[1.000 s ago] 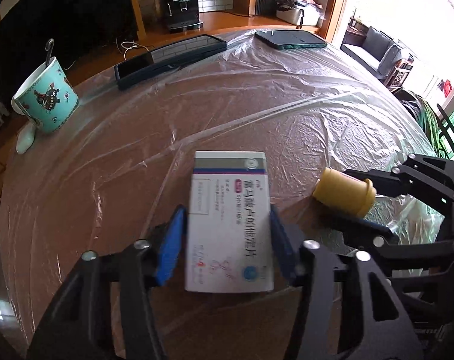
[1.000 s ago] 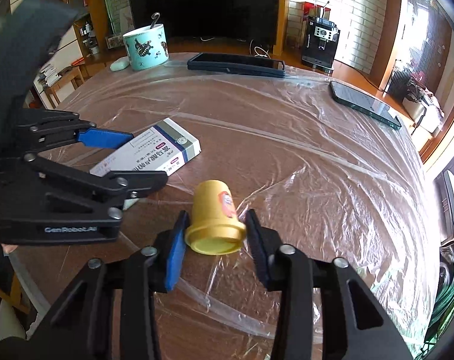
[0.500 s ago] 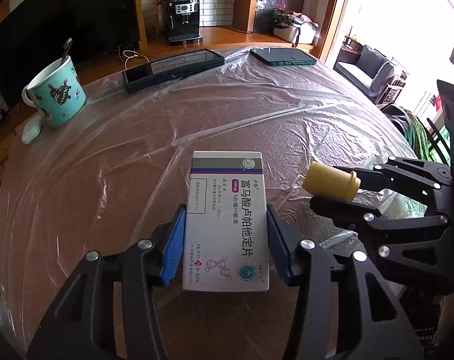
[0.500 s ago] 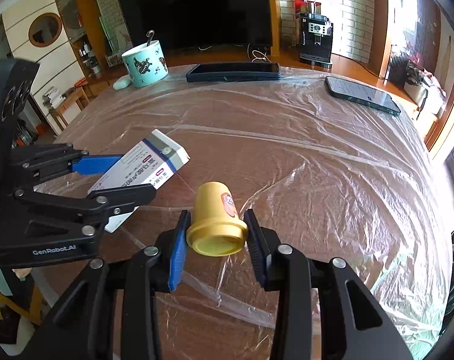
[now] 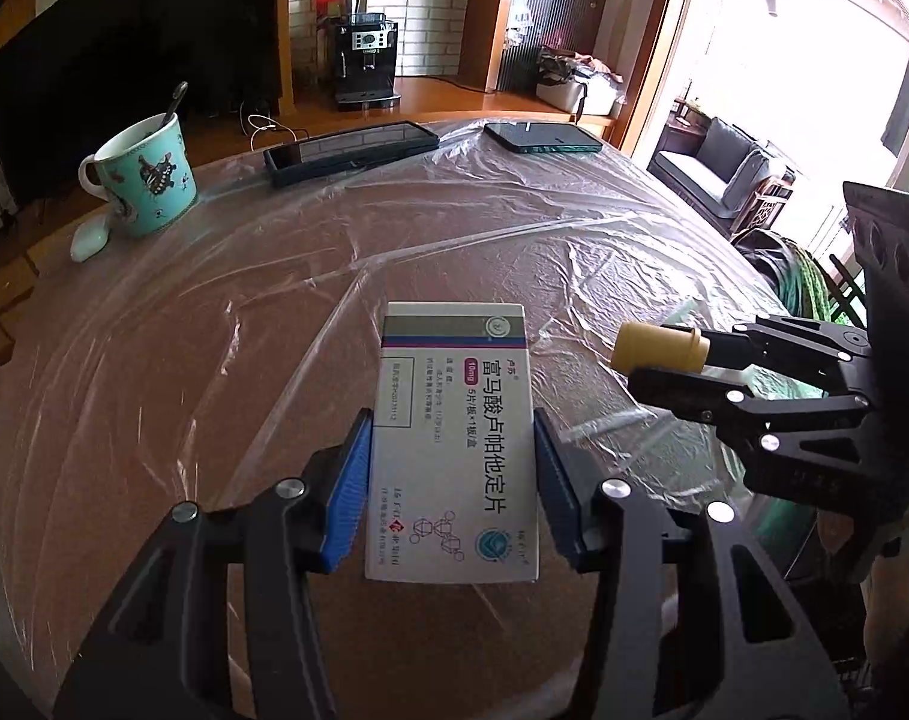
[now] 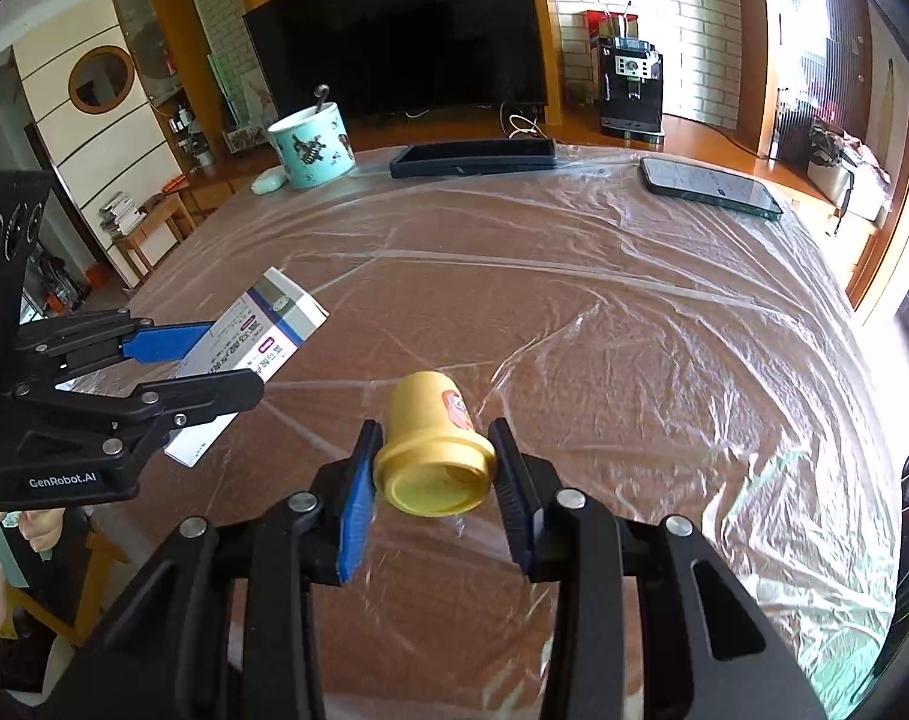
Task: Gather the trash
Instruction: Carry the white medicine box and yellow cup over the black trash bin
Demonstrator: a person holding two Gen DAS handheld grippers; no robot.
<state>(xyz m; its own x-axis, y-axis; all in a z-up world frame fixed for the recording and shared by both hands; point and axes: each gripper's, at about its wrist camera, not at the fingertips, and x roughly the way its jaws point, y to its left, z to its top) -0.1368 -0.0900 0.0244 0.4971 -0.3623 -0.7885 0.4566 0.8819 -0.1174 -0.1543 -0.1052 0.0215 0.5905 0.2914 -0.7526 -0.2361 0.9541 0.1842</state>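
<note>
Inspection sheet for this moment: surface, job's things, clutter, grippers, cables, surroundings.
Surface: brown table under wrinkled clear plastic sheet.
Job's things: white medicine box and yellow cup, both held off the table.
Clutter: teal mug with a spoon in it, small white object beside it, two phones at the far edge.
Grippers: left gripper shut on the medicine box; right gripper shut on the yellow cup.
Cables: white cable behind the table.
Surroundings: dark TV, coffee machine, brick wall, sofa.
</note>
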